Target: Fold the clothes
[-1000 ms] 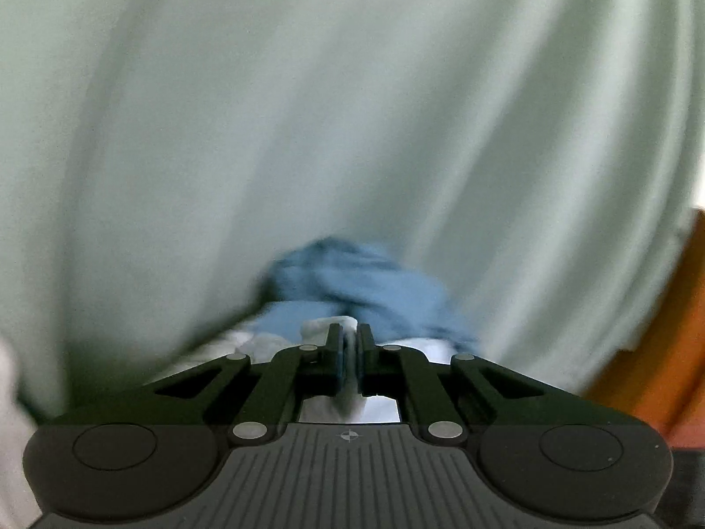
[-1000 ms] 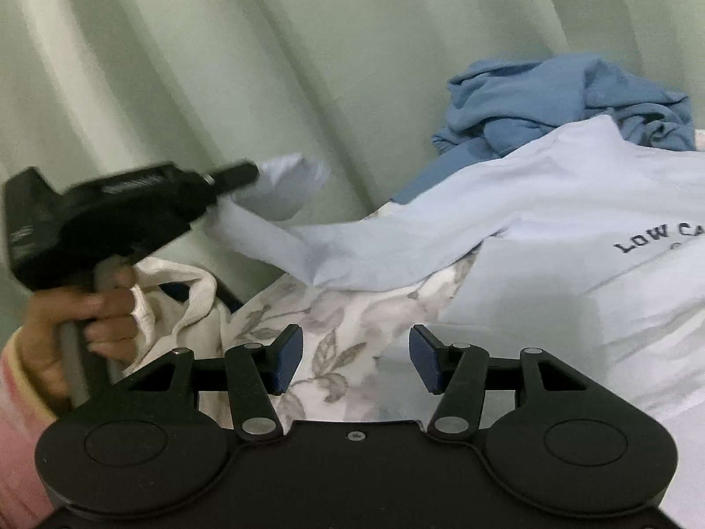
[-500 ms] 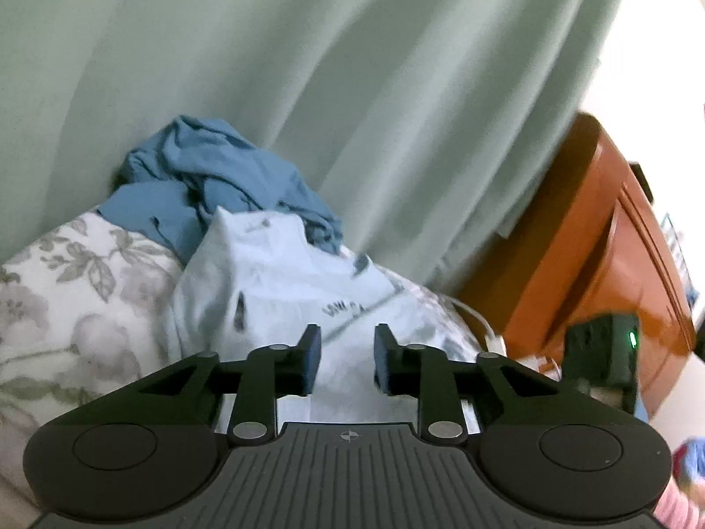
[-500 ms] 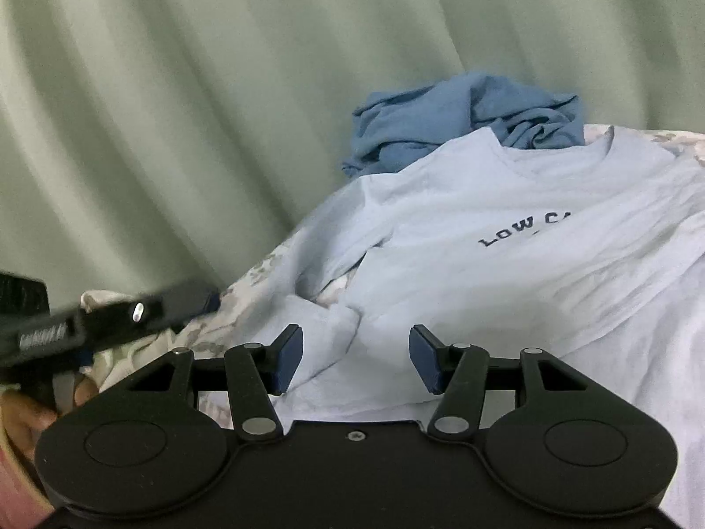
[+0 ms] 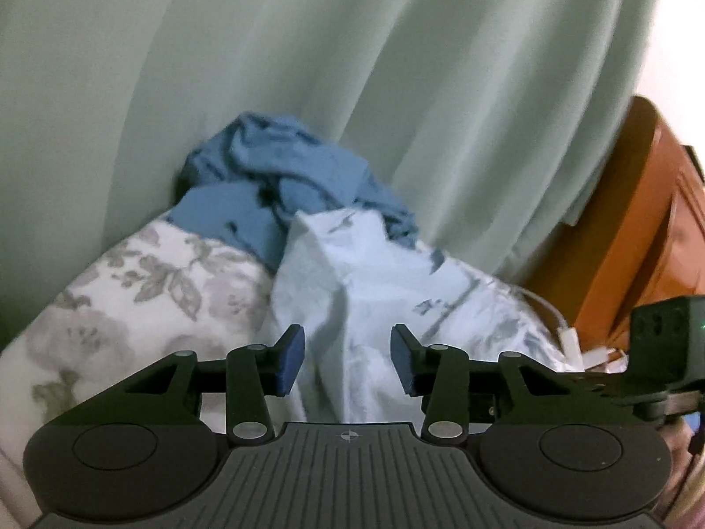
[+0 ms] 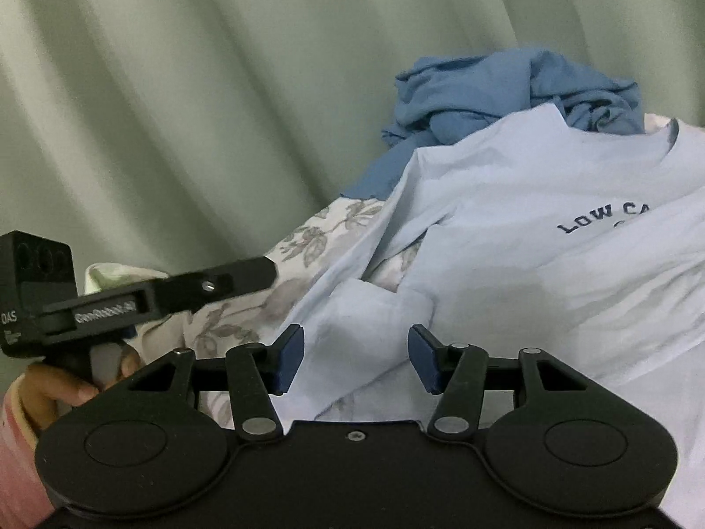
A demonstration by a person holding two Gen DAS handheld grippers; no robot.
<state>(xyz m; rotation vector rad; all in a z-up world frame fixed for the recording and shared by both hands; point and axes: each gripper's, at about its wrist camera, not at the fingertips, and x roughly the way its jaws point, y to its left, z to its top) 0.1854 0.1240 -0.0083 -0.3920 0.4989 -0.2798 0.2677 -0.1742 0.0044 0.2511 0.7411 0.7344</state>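
**Fold clothes: early stage, shirt spread, first sleeve turned in**

Left wrist view. The left gripper (image 5: 348, 363) fills the lower frame, its jaws opening; a ridge of the shirt (image 5: 374, 291) rises in the gap between them, but the pads do not press on it, so nothing is held. The shirt runs from centre frame toward the lower right over a floral bedsheet (image 5: 132, 308). Behind it, at centre left, a blue garment (image 5: 282, 176) lies bunched against the curtain (image 5: 396, 66). Orange wooden furniture (image 5: 639, 229) stands at the right edge.

Right wrist view. The right gripper (image 6: 356, 361) sits at lower centre, jaws parted and empty, above the near edge of the shirt (image 6: 551, 229). The shirt lies face up across the right half of the frame, print reading "LOW CA" visible at right, neckline at the upper right. One sleeve (image 6: 379, 308) is turned in over the body at centre, just above the jaws. The blue garment (image 6: 506, 92) sits crumpled at the upper right, touching the shirt's shoulder. At the left edge a hand (image 6: 57, 388) grips the handle of the left gripper.

Progress, judged from how things lie: the shirt is laid out and one sleeve appears folded inward. The other side lies out of frame, so its state cannot be told. The body folds are not yet made, and the blue garment is untouched. Most of the task remains.
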